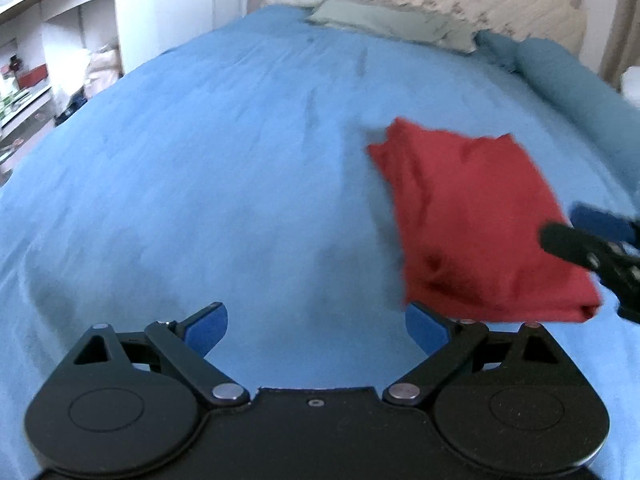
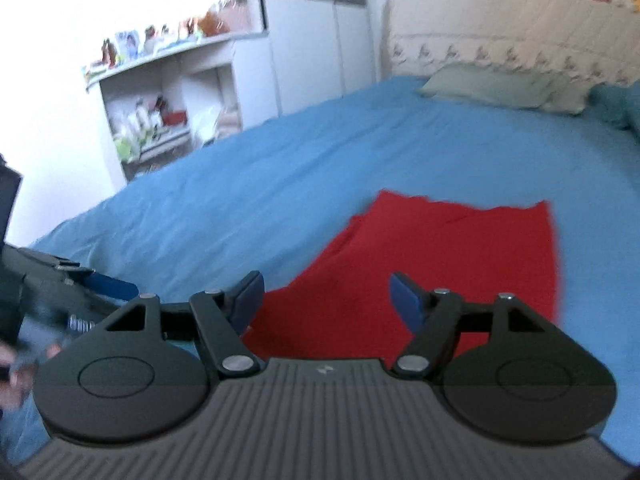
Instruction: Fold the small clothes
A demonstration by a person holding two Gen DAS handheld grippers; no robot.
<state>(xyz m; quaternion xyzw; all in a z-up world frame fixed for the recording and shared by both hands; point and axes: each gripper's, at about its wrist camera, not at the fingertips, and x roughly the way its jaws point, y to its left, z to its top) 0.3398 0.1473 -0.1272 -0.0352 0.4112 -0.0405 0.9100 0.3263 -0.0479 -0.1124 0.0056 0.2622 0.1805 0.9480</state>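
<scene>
A red garment [image 1: 476, 216] lies folded into a rough rectangle on the blue bed sheet [image 1: 200, 160]. In the right wrist view the red garment [image 2: 440, 256] lies flat just ahead of my right gripper [image 2: 326, 300], which is open and empty above its near edge. My left gripper [image 1: 316, 328] is open and empty over bare sheet, left of the garment's near corner. The right gripper [image 1: 576, 236] shows at the right edge of the left wrist view, over the garment's right side. The left gripper [image 2: 96, 284] shows at the left edge of the right wrist view.
A grey-green pillow [image 2: 500, 88] and a teal bolster [image 1: 576, 88] lie by the quilted headboard [image 2: 520, 32]. A white shelf unit [image 2: 160, 104] with small items stands left of the bed. The blue sheet [image 2: 280, 184] stretches wide to the left of the garment.
</scene>
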